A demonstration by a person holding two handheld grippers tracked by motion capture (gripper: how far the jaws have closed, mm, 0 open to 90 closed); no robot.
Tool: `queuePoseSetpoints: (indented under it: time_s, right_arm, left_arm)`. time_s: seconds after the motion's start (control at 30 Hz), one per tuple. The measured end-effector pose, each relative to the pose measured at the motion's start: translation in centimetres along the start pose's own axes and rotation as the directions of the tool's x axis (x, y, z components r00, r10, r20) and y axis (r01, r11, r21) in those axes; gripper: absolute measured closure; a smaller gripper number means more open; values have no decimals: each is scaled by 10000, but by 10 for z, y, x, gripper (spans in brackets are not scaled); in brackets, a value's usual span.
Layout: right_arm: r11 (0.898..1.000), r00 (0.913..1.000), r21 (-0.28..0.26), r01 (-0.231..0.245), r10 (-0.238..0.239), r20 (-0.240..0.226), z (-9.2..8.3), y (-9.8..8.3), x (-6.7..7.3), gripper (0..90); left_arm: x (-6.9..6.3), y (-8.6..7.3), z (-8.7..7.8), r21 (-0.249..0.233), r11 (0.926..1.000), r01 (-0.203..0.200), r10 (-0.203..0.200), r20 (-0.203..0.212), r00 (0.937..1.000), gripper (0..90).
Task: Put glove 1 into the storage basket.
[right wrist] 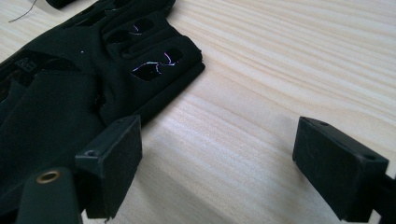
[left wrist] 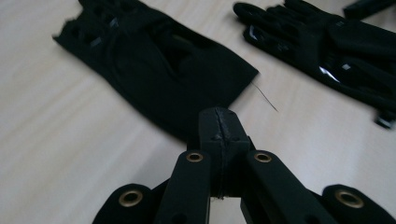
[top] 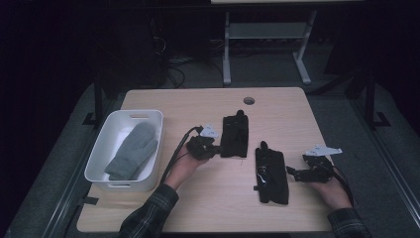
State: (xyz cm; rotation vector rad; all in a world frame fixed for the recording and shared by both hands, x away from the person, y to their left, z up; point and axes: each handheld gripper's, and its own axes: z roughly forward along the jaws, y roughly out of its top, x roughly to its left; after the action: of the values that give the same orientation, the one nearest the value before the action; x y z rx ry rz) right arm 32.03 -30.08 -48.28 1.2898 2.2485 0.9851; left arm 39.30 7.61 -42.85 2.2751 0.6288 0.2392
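Observation:
Two black gloves lie flat on the wooden table. One glove [top: 234,136] [left wrist: 154,60] is at the middle, and my left gripper [top: 215,148] [left wrist: 219,116] is shut, its tips over that glove's near edge. No fabric shows in the seam between the jaws. The other glove [top: 271,173] [left wrist: 327,46] [right wrist: 70,84] lies to the right and nearer. My right gripper [top: 290,171] [right wrist: 224,158] stands open just right of it, low over the table. One jaw is at the glove's edge, the other over bare wood, and nothing lies between them.
A white bin [top: 97,163] at the table's left holds a grey mitten [top: 132,151]. A round cable hole [top: 249,100] sits near the table's far edge [top: 213,89]. Beyond the table a desk frame [top: 226,54] stands on the dark floor.

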Motion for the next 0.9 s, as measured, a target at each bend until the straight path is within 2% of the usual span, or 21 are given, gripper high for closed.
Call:
queuePoseSetpoints:
  time_s: [0.03,0.33,0.43,0.6,0.7,0.77,0.9]
  right_arm:
    - [10000,10000,-3,8,-8,-5,0,0,0,156]
    - [10000,10000,1,8,-8,-25,0,0,0,155]
    - [10000,10000,-1,5,-5,-25,0,0,0,155]
    - [10000,10000,-2,5,-5,-27,0,0,0,155]
    - [10000,10000,-4,1,-1,-23,0,0,0,155]
    - [10000,10000,-3,4,-4,-24,0,0,0,155]
    - [10000,10000,5,0,0,-21,0,0,0,155]
  left_arm:
    - [3,4,4,-16,10000,-73,73,-61,10000,893]
    - [30,33,41,50,9999,152,-152,-96,9998,893]
    - [36,36,55,84,9997,222,-222,6,9998,893]
    - [39,30,76,613,9976,330,-330,-10,9995,893]
    - [40,27,77,380,9972,646,-649,73,9979,894]
    - [39,27,75,487,9976,491,-494,49,9988,894]
    - [36,24,72,496,9974,518,-523,82,9986,894]
